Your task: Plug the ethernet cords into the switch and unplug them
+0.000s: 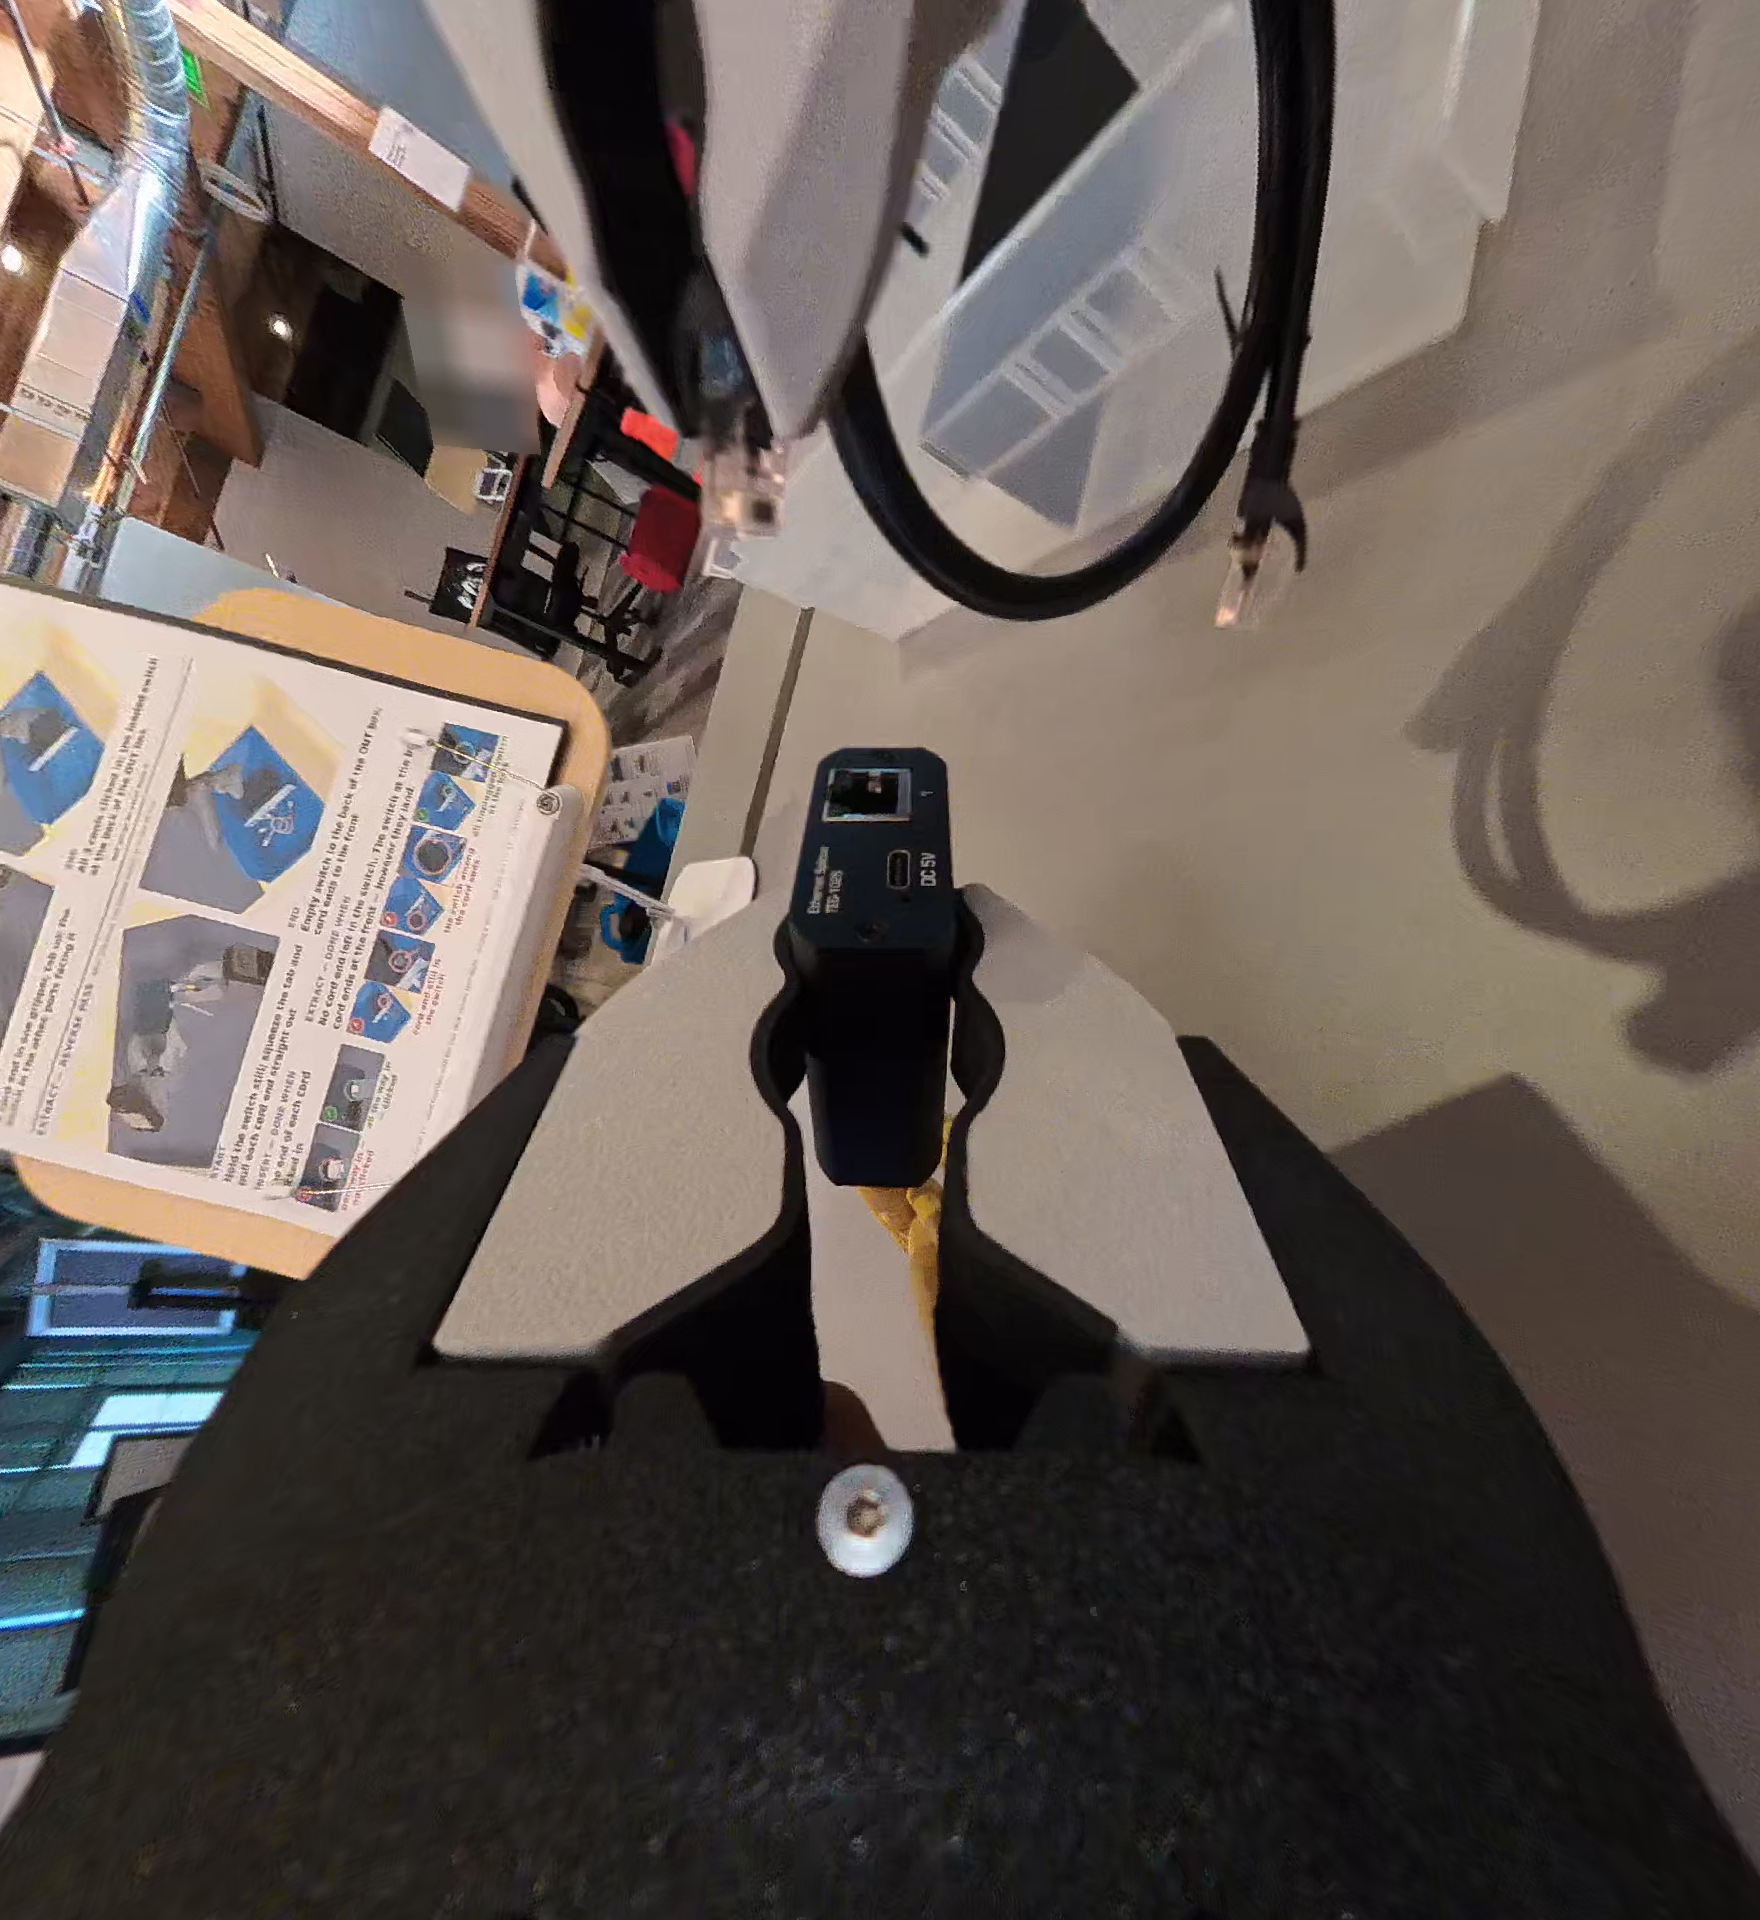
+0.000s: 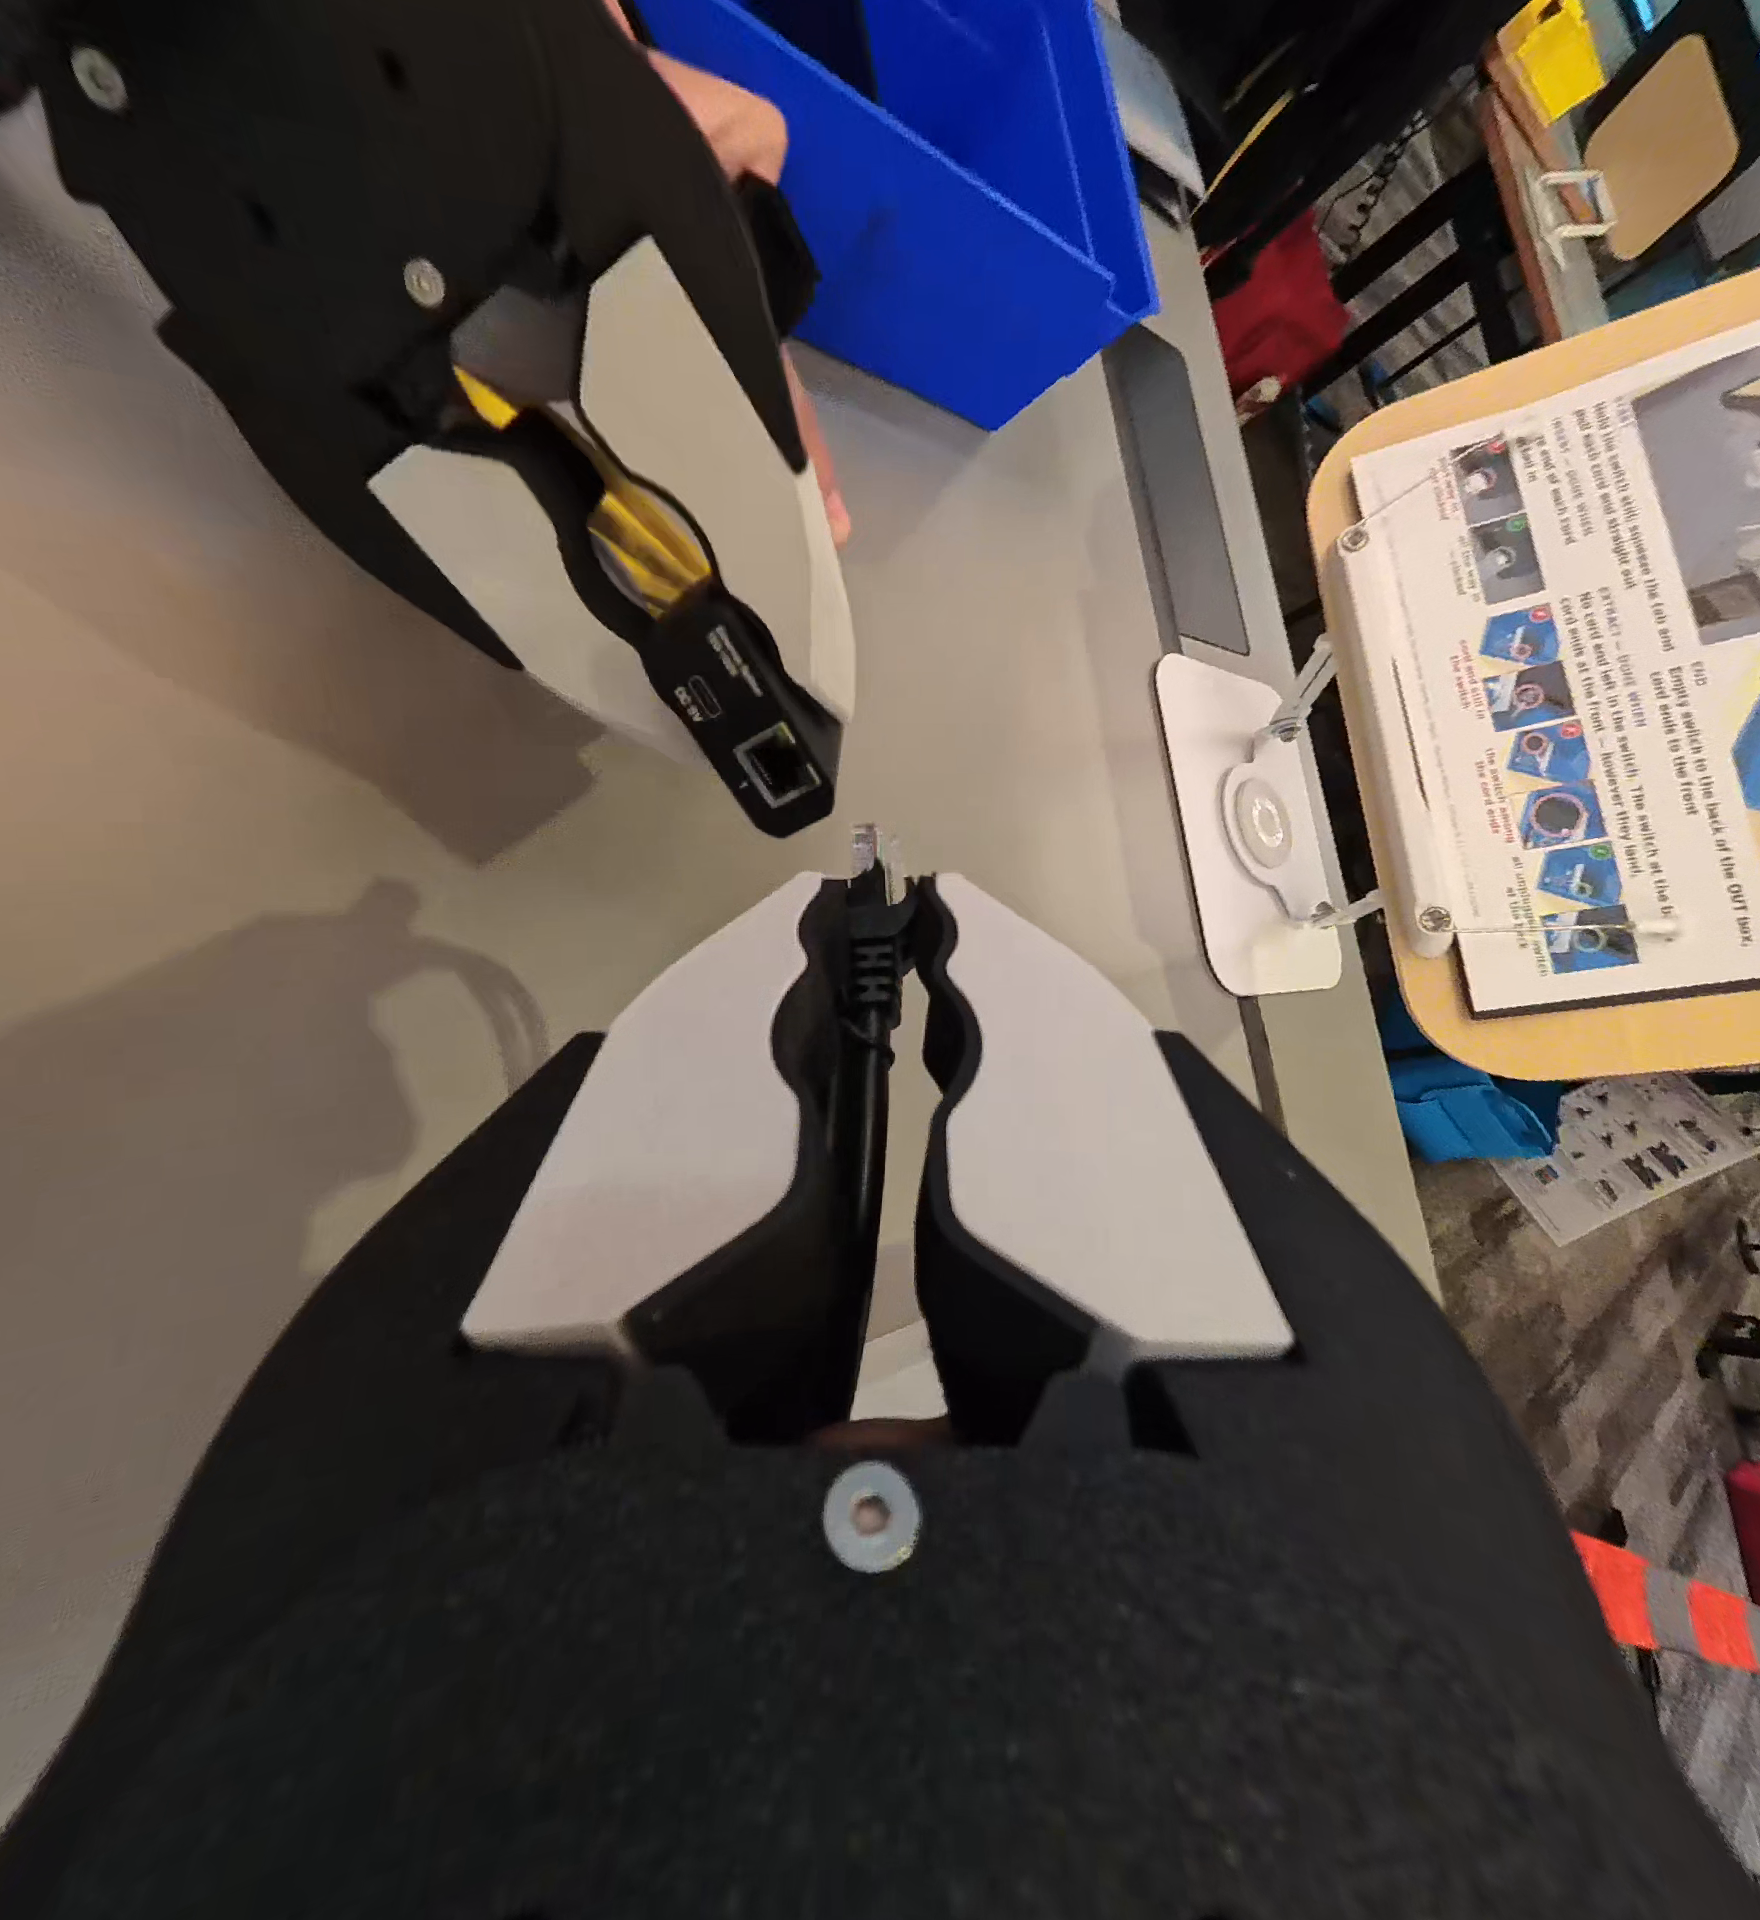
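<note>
Right wrist view, nearest first: the right gripper (image 2: 881, 883) is closed on a black ethernet cord (image 2: 871, 1049), its pads (image 2: 824, 935) pressing the ribbed boot just behind the clear plug (image 2: 876, 857). The cord runs lengthwise between the fingers and the plug sticks out past the tips, pointing away from the camera. Just beyond it, apart and not touching, is the open port (image 2: 774, 774) of the switch (image 2: 751, 707), a small black box with a second, slimmer socket on the same face. The left gripper (image 2: 710, 665) clamps the switch by its sides, long axis along the fingers, port end angled toward the plug. Yellow cords (image 2: 637, 540) run from the switch's back end. Farther off, a blue bin (image 2: 959, 208) stands on the grey table (image 2: 180, 727).

Left wrist view shows the switch (image 1: 881, 935) squeezed between the pads (image 1: 969, 997), port end forward, with the cord's other plug (image 1: 1255, 582) dangling beyond.
</note>
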Demonstrator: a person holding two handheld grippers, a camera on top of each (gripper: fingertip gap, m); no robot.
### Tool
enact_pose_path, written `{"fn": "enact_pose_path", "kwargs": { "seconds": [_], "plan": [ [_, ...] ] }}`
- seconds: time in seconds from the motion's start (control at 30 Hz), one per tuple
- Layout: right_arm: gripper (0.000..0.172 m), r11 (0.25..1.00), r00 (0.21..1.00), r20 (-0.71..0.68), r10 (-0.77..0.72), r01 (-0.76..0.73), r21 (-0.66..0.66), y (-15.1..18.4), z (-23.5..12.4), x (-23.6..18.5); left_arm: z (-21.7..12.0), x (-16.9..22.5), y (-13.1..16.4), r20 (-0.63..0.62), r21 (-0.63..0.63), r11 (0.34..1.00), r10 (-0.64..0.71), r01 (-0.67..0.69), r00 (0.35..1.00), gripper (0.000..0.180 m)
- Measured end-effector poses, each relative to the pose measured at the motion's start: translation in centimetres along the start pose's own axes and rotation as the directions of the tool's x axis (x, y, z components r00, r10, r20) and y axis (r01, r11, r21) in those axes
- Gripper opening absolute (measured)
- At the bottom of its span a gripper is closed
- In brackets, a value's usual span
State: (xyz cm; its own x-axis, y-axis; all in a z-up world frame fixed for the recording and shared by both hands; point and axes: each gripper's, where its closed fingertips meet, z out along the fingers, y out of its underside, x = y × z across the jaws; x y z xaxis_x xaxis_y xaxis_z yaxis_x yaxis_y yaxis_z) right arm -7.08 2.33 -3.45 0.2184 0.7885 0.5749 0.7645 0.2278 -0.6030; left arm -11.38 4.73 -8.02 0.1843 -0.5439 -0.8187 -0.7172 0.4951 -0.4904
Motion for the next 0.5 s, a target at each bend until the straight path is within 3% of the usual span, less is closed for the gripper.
{"fn": "enact_pose_path", "kwargs": {
  "seconds": [0.3,0.5],
  "plan": [
    [0.012,0.999,0.998,-0.057,0.001,0.001,0.047,-1.0,-0.9,1.4,-2.5,-2.9,1.2,0.025,0.063,0.976,-0.212,0.21,0.977,0.024],
    [0.012,0.98,0.969,-0.215,0.125,-0.086,0.18,-2.0,-8.9,12.2,-4.3,-5.3,1.4,0.019,0.113,0.929,-0.357,0.353,0.934,0.024]
  ]
}}
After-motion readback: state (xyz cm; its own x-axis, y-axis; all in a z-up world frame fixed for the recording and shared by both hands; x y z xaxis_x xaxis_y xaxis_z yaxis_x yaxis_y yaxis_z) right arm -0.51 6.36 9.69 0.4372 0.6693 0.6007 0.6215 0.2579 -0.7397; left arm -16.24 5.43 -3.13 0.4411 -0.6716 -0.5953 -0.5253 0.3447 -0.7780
